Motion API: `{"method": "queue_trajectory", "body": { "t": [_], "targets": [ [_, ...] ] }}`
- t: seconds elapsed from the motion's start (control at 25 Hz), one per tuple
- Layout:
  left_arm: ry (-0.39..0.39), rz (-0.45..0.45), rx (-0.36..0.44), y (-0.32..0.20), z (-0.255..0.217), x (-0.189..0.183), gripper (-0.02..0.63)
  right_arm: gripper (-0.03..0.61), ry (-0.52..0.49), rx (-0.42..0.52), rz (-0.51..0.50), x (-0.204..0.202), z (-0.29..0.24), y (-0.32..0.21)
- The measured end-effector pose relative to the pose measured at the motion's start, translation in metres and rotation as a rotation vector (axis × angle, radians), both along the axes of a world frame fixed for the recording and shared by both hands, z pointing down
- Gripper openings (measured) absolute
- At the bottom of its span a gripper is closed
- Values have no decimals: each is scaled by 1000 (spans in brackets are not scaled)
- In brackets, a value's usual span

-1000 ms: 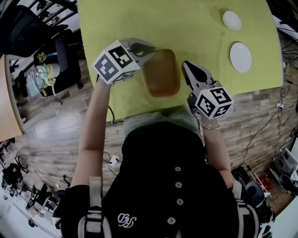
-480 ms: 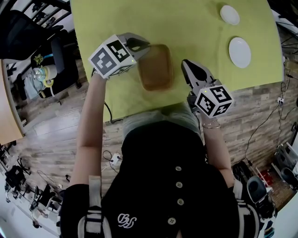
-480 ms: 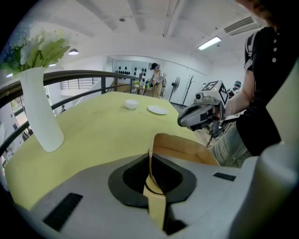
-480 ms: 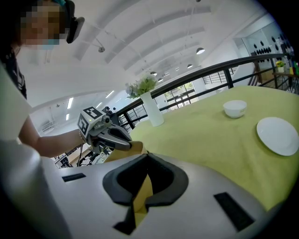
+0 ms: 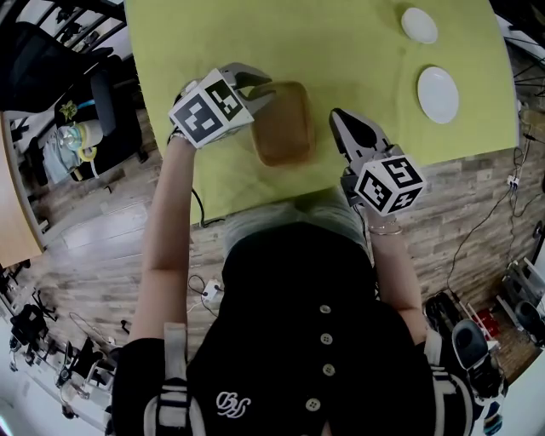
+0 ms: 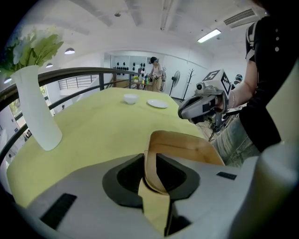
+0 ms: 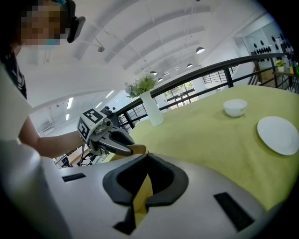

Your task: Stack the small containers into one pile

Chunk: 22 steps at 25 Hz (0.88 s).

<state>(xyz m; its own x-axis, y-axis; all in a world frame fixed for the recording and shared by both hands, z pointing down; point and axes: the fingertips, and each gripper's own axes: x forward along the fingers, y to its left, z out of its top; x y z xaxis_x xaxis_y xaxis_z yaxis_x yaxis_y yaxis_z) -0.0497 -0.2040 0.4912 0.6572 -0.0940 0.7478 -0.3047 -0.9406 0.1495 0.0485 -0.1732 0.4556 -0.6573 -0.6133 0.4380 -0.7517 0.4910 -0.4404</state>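
Observation:
A shallow tan wooden container (image 5: pixel 285 128) lies on the green tablecloth (image 5: pixel 358 51) close to the near edge. My left gripper (image 5: pixel 258 85) is at its left rim, and in the left gripper view that thin rim (image 6: pixel 152 163) runs between the jaws. The jaws are opening, with a gap beside the rim. My right gripper (image 5: pixel 337 121) hovers just right of the container, shut and empty. From the right gripper view I see the left gripper (image 7: pixel 128 148) and a sliver of the container (image 7: pixel 138 149).
A white plate (image 5: pixel 438 94) and a small white bowl (image 5: pixel 420 25) sit at the far right of the cloth. A tall white vase (image 6: pixel 35 107) with flowers stands at the far side. The table's near edge (image 5: pixel 281 200) is just below the container.
The container and my left gripper have shifted a little to the left. The left jaws have parted slightly around the rim. The right gripper has barely moved.

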Motion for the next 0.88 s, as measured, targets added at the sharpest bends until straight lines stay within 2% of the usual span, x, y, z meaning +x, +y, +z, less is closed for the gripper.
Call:
{"method": "queue_trajectory", "body": {
  "t": [0.44,0.48,0.56,0.88],
  "targets": [
    [74,-53,-37,9,3,4,218,12,-1,-6,-27,-7,5,2],
    [80,-64,-38,9,3,4,234,12,-1,-6,-28,-8,5,2],
    [83,-91,-32,7,3,4,308,12,-1,-4,-31,-8,4,2],
    [113,-155,-23,10,2,0,331,12,1,0,-33,-11,3,5]
  ]
}}
